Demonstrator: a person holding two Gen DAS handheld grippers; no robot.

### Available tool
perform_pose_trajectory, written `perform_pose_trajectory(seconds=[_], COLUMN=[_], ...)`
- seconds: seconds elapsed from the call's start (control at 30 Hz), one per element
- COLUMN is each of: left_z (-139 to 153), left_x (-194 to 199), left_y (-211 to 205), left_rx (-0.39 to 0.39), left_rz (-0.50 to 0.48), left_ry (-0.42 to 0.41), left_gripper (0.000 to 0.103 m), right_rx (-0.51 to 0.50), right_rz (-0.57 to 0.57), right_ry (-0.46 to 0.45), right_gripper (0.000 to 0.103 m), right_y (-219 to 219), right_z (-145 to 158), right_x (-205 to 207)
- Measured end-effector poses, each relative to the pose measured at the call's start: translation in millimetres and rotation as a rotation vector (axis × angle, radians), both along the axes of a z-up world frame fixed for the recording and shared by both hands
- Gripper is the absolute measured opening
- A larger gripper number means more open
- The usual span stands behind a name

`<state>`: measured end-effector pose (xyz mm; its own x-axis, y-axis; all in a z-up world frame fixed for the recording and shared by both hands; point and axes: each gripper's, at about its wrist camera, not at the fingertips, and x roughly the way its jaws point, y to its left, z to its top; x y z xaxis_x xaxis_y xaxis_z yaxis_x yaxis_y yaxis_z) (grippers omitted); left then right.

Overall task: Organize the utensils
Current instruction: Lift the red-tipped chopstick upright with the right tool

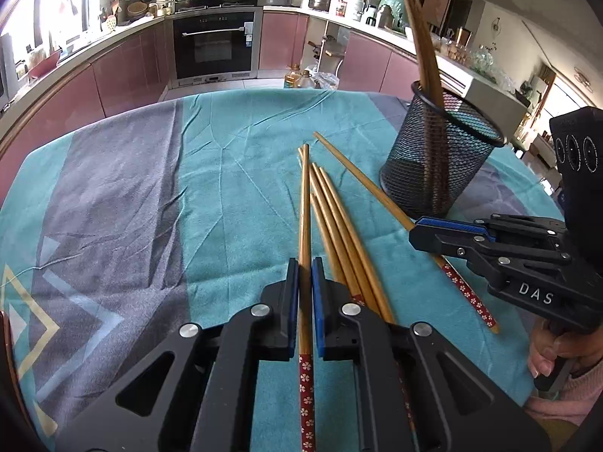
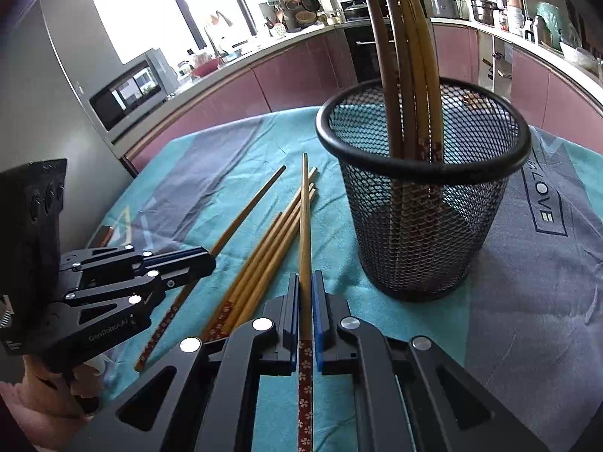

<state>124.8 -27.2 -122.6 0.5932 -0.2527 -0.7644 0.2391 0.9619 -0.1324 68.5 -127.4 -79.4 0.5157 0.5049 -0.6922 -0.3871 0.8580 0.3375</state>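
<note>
We are gripping one chopstick in each hand: the left gripper (image 1: 305, 275) is clamping a chopstick (image 1: 303, 203), and the right gripper (image 2: 306, 290) is clamping another (image 2: 304, 218), both lying lengthwise along the fingers, tips pointing away. The mesh cup (image 2: 422, 226), already holding several upright chopsticks (image 2: 399, 56), is standing ahead-right, nearer the right gripper. Loose chopsticks (image 1: 339, 226) are lying on the cloth (image 1: 226, 173) between the grippers.

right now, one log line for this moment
left gripper shut on chopstick | right gripper shut on chopstick | cup holds chopsticks | loose ones on cloth
</note>
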Motion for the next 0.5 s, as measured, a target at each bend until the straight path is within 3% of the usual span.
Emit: perform_pose_trajectory(seconds=[0.5], left_z=[29], left_x=[-20], left_y=[10], left_rx=[-0.147], left_rz=[-0.05], left_ry=[-0.026], left_gripper=[0.008], right_rx=[0.12], right_rz=[0.066], right_ry=[-0.046], right_gripper=[0.006], right_y=[-15], right_z=[27], right_x=[-21])
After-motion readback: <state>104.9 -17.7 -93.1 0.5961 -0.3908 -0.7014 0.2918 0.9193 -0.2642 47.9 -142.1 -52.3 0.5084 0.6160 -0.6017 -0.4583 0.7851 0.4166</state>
